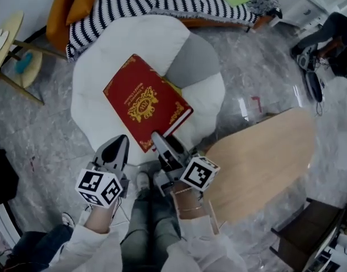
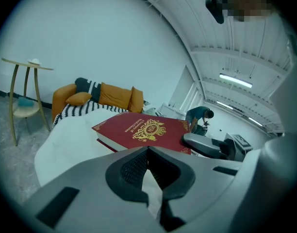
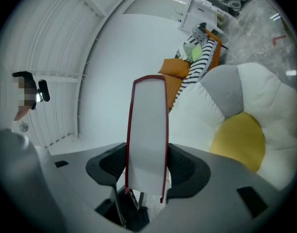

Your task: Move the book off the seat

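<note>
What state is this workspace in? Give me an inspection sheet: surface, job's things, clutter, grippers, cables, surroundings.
Surface: white cushioned seat with a grey panel, standing on a marbled floor.
Job's things: red book on the seat, cover up.
Clutter: nothing seen on the seat apart from the book.
Grippers: right gripper shut on the book's near page edge; left gripper shut and empty, at the seat's front edge.
Cables: nothing seen.
Surroundings: orange sofa with a striped blanket behind the seat; oval wooden table to the right; side table to the left; a person far right.
</note>
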{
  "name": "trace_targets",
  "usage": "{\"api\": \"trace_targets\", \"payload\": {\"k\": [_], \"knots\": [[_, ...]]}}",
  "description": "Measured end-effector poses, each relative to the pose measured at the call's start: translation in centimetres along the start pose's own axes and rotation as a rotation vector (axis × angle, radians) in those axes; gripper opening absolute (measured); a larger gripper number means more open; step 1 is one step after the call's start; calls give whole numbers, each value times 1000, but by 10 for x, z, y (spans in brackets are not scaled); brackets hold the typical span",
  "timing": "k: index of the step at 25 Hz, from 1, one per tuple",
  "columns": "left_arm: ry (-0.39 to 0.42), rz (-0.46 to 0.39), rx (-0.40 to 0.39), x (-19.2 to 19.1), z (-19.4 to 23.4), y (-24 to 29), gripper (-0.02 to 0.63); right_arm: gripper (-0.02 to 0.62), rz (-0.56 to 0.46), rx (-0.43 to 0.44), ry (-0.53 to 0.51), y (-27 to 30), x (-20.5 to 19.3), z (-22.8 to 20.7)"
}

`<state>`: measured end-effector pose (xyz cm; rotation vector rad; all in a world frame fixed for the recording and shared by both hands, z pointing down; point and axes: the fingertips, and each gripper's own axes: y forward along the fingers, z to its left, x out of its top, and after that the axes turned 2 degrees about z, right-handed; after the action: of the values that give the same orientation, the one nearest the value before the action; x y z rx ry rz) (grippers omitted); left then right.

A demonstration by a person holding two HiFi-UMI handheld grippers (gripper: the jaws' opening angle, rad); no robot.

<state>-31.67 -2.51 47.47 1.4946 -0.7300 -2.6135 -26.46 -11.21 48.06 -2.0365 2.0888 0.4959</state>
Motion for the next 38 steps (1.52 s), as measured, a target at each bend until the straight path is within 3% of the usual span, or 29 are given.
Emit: {"api": "trace_targets", "payload": {"k": [4, 10, 15, 21, 30, 38], "knots": [[-16, -26, -23, 37, -24, -40, 6, 255, -44, 23, -16, -27, 11, 60], [35, -63, -107, 94, -65, -90, 6, 255, -88, 46, -54, -60, 19, 145], [70, -80, -167, 123, -98, -134, 6, 255, -133, 92, -94, -96, 20, 210], [112, -115, -238, 143, -146, -170, 6, 255, -168, 119, -157, -139, 21, 259], [135, -102, -385, 161, -157, -169, 6, 255, -278, 68, -214, -152, 20, 274], [216, -41, -525, 122, -282, -178, 6, 255, -412, 56, -197, -272, 37, 268]]}}
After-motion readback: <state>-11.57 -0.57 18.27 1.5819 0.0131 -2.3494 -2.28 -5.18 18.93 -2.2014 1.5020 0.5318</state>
